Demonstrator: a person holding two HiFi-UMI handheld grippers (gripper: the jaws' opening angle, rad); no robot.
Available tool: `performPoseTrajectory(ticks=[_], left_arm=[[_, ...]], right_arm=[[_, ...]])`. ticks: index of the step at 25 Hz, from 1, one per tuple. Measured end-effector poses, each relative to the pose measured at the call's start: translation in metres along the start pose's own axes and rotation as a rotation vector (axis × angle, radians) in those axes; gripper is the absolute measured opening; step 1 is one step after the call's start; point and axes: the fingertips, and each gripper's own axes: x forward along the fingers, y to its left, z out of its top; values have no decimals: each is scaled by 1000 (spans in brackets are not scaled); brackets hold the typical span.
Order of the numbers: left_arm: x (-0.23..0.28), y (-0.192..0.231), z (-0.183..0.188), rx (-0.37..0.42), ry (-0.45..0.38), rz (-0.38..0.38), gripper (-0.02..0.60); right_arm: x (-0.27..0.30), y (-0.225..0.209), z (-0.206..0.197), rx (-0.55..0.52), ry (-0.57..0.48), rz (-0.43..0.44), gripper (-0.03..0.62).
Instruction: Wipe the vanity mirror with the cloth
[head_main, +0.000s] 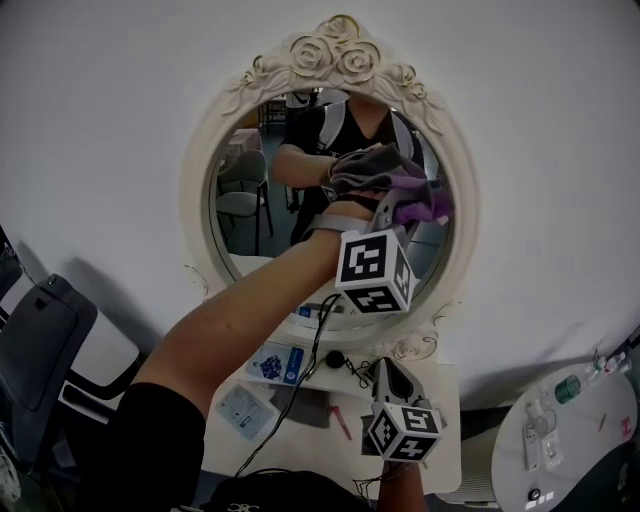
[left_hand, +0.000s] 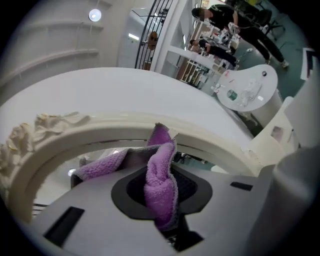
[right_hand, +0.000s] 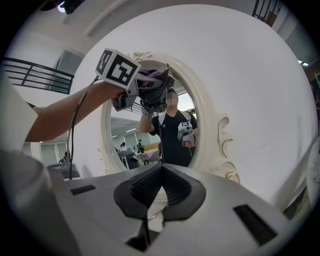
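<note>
An oval vanity mirror (head_main: 262, 215) in a cream rose-carved frame (head_main: 336, 48) hangs on a white wall. My left gripper (head_main: 388, 200) is raised to the upper right of the glass, shut on a purple and grey cloth (head_main: 415, 205) that lies against the mirror. In the left gripper view the cloth (left_hand: 161, 175) is bunched between the jaws of my left gripper (left_hand: 162, 200), close under the frame (left_hand: 100, 132). My right gripper (head_main: 384, 368) hangs low over the vanity top, shut and empty. The right gripper view shows the mirror (right_hand: 165, 140), the cloth (right_hand: 154, 76) and my left gripper (right_hand: 150, 100).
The white vanity top (head_main: 440, 440) carries a blue packet (head_main: 276, 362), a pale pack (head_main: 243, 408), a red pen (head_main: 340, 421) and a black cable. A dark chair (head_main: 40, 340) stands at left. A round white table (head_main: 585, 440) with bottles stands at lower right.
</note>
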Motion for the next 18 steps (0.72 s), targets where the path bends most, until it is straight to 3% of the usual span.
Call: performPoseTrajectory(ticks=[5, 12, 14, 18], left_arm=[[22, -110, -18, 166, 16, -135, 64], [31, -247, -76, 262, 130, -369, 64], [30, -270, -92, 288, 147, -378, 64], [24, -281, -106, 266, 187, -407, 64]], right_arm=[[-18, -19, -6, 36, -10, -42, 5], [-48, -49, -16, 92, -13, -107, 5], [-56, -58, -17, 103, -13, -125, 5], [-65, -66, -18, 118, -9, -138, 5]])
